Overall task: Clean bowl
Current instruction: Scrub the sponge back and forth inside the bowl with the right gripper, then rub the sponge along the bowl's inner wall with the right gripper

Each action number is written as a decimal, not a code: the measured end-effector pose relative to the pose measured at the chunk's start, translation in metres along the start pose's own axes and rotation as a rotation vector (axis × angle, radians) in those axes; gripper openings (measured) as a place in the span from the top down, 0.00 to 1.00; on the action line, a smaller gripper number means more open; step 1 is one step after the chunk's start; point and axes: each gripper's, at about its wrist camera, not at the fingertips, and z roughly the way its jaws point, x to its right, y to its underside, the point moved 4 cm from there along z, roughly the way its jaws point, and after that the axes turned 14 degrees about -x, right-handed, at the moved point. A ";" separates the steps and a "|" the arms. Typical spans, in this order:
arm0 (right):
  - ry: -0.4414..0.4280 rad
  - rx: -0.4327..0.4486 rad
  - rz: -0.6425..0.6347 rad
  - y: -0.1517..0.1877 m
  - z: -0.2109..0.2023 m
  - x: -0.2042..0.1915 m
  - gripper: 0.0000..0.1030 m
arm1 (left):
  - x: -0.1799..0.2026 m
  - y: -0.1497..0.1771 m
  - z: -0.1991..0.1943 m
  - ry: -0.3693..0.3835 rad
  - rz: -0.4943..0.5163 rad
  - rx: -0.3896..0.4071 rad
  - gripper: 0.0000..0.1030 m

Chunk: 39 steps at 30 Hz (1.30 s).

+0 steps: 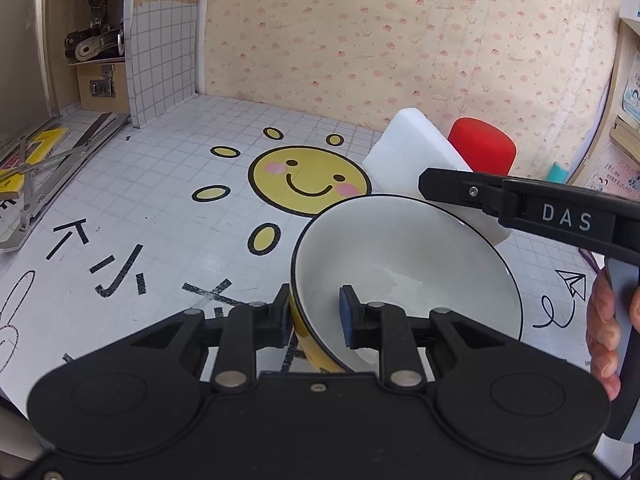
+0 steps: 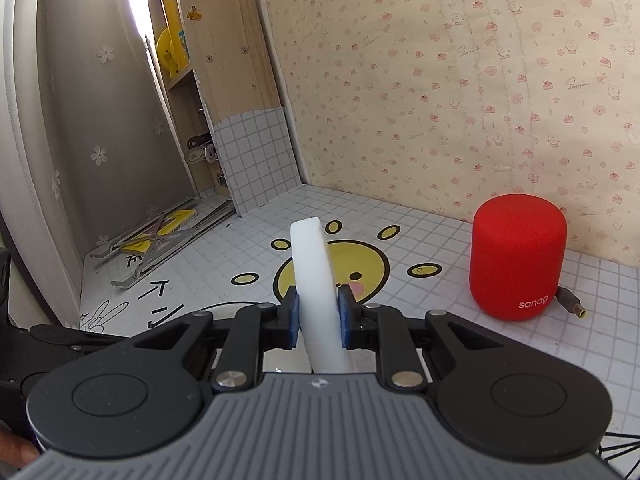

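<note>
Left gripper [image 1: 314, 316] clamps the tilted bowl [image 1: 404, 264] by its near rim; the sponge [image 1: 416, 156], pinched in the right gripper [image 2: 318, 314], sits just beyond the far rim, long axis aimed into the bowl.

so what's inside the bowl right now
Inside the bowl: one finger of the left claw gripping its rim, plus a wet sheen. That finger hides part of the bottom.
</note>
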 end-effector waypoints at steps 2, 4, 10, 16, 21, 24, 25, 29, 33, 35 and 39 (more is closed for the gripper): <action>-0.002 0.010 0.008 0.001 -0.002 0.001 0.79 | -0.003 -0.002 0.000 0.007 0.005 0.000 0.76; -0.005 0.015 0.014 0.003 -0.003 0.002 0.79 | -0.004 -0.004 -0.001 -0.002 0.028 0.008 0.76; 0.001 0.016 0.011 0.005 -0.003 0.000 0.79 | 0.002 -0.017 0.002 -0.010 0.121 0.020 0.72; 0.002 0.013 0.008 0.005 -0.004 0.001 0.79 | 0.007 -0.022 0.010 0.033 0.175 0.005 0.66; 0.011 0.013 -0.001 0.008 -0.008 0.000 0.79 | 0.006 -0.015 0.007 0.018 0.148 0.026 0.71; 0.010 0.007 -0.001 0.007 -0.008 0.001 0.79 | 0.005 -0.012 0.005 0.010 0.119 0.028 0.74; 0.011 0.002 -0.005 0.005 -0.007 0.000 0.79 | 0.005 -0.011 0.005 0.006 0.111 0.028 0.75; 0.016 -0.016 -0.022 -0.004 0.004 -0.005 0.79 | 0.003 -0.008 0.004 -0.005 0.088 0.016 0.75; 0.023 -0.031 -0.042 -0.012 0.013 -0.010 0.79 | 0.000 -0.005 0.004 0.002 0.059 0.013 0.75; 0.020 -0.035 -0.048 -0.015 0.017 -0.012 0.79 | 0.000 -0.004 0.004 -0.003 0.058 0.015 0.75; 0.039 -0.039 -0.075 -0.016 0.019 -0.016 0.79 | 0.000 -0.004 0.004 0.000 0.052 0.012 0.74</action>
